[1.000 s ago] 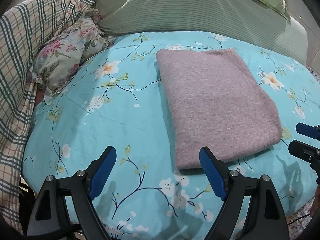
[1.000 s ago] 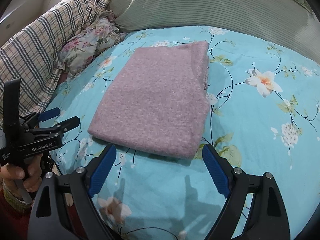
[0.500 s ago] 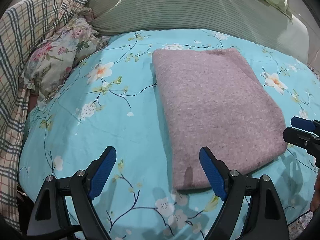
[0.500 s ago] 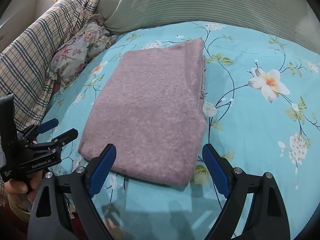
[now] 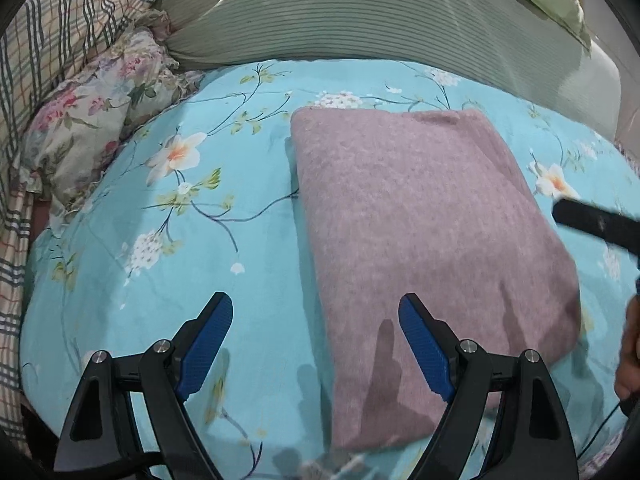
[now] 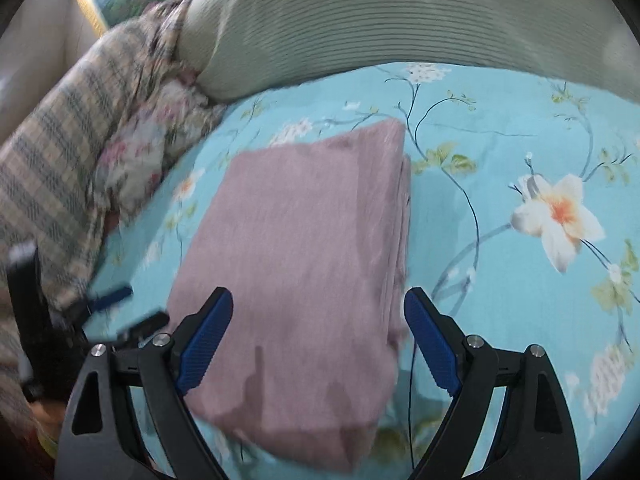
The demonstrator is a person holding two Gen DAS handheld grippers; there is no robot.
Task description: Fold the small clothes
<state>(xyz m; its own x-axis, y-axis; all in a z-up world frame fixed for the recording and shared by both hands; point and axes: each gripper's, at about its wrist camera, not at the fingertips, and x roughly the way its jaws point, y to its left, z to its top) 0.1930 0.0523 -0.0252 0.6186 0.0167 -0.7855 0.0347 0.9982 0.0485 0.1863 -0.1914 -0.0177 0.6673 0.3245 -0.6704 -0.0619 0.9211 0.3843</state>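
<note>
Cloth lies folded mid-bed. Left gripper wide, empty; right gripper closing over near edge, no pinch yet. Next: grab corners, fold again.

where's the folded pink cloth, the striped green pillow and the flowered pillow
folded pink cloth (image 5: pixel 420 240), left wrist view, middle of top face
striped green pillow (image 5: pixel 360 12), left wrist view, its front
flowered pillow (image 5: pixel 92 120), left wrist view, middle

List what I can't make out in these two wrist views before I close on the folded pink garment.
- Folded pink garment: its near edge in the left wrist view is covered by the left gripper.
- Right wrist view: motion blur smears everything; the right gripper, jaws closing, hides whether the pads touch cloth.
- Stacked layers at the garment's right edge: too blurred to count.
- Plaid blanket: cut off by the lens rim.
</note>
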